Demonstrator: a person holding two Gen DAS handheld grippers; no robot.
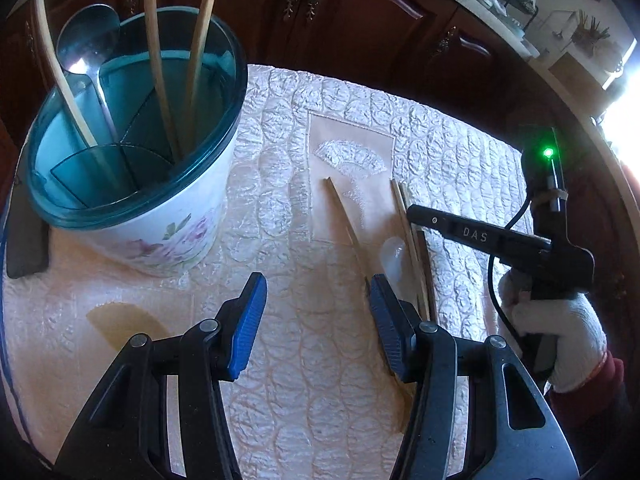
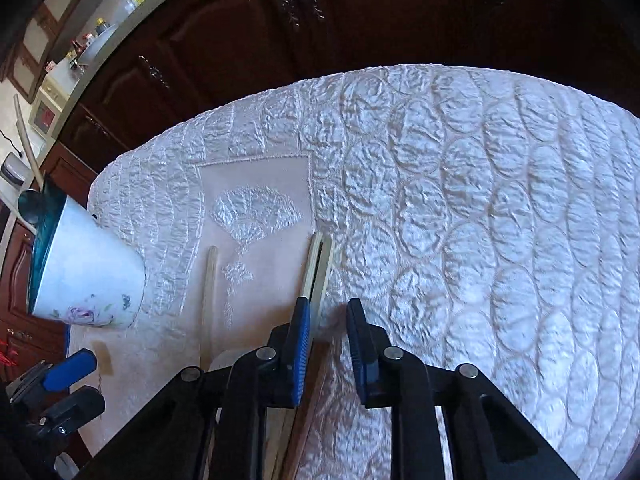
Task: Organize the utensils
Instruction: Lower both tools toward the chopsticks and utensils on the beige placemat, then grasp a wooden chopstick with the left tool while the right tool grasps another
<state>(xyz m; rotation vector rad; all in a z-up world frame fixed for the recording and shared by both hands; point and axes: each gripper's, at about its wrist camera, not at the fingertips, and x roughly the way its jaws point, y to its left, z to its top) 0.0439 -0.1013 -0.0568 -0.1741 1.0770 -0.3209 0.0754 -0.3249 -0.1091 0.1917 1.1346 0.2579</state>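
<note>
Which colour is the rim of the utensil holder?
Translucent teal rim; the left wrist view shows it best.

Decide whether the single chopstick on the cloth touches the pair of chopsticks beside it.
Apart. The right wrist view shows the single chopstick and the pair of chopsticks separated by bare tablecloth.

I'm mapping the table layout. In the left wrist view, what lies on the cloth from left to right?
Utensil cup → single chopstick → clear spoon → chopstick pair → right gripper, held by a gloved hand.
</note>
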